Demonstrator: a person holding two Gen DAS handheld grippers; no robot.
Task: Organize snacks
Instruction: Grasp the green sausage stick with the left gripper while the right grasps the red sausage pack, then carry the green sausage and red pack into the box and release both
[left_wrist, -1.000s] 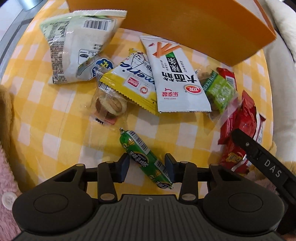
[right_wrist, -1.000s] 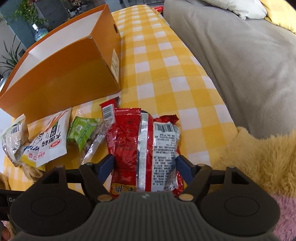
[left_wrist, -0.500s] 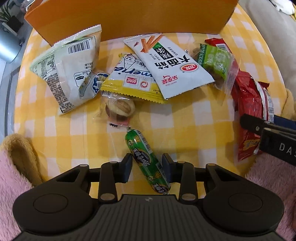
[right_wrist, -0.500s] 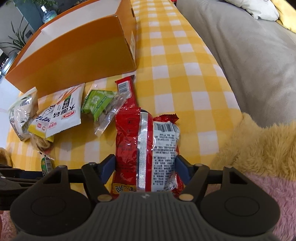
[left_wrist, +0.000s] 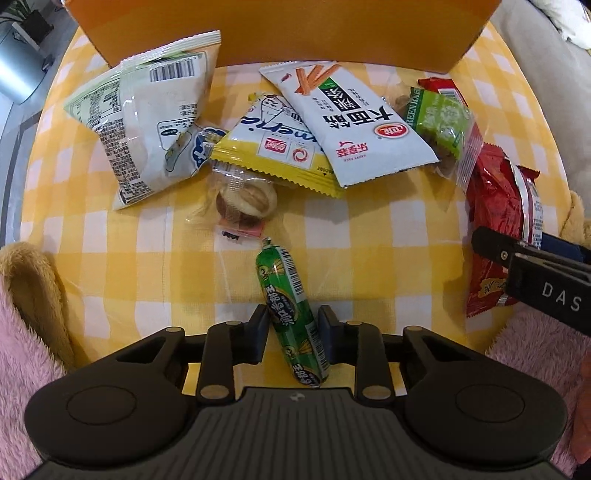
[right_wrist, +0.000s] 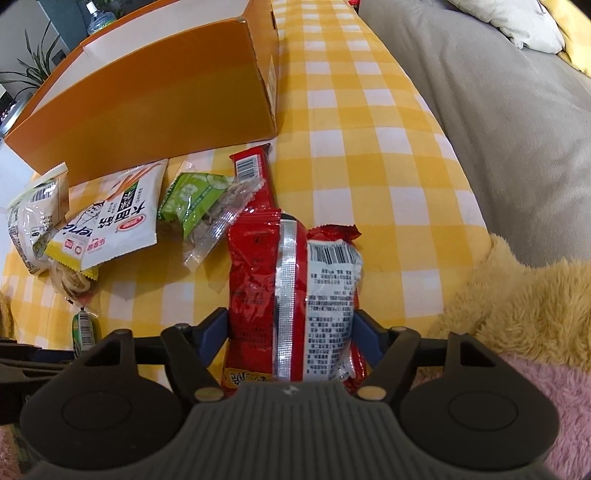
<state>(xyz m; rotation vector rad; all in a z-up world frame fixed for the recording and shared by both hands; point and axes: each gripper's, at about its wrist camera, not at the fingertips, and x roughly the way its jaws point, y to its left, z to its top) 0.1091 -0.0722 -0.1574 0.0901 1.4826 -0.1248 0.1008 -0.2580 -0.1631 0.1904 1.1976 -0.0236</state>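
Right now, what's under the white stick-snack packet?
The white stick-snack packet overlaps the yellow packet, covering its right part, and one edge covers part of the green packet. Whether anything else lies beneath is hidden; elsewhere only the checked cloth shows.

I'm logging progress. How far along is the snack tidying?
Nothing visibly packed: the orange box shows no snacks inside, though its floor is hidden. In hand: left tongs closing around the green sausage stick; right tongs clamp the red packet. Left: the packets on the checked cloth.
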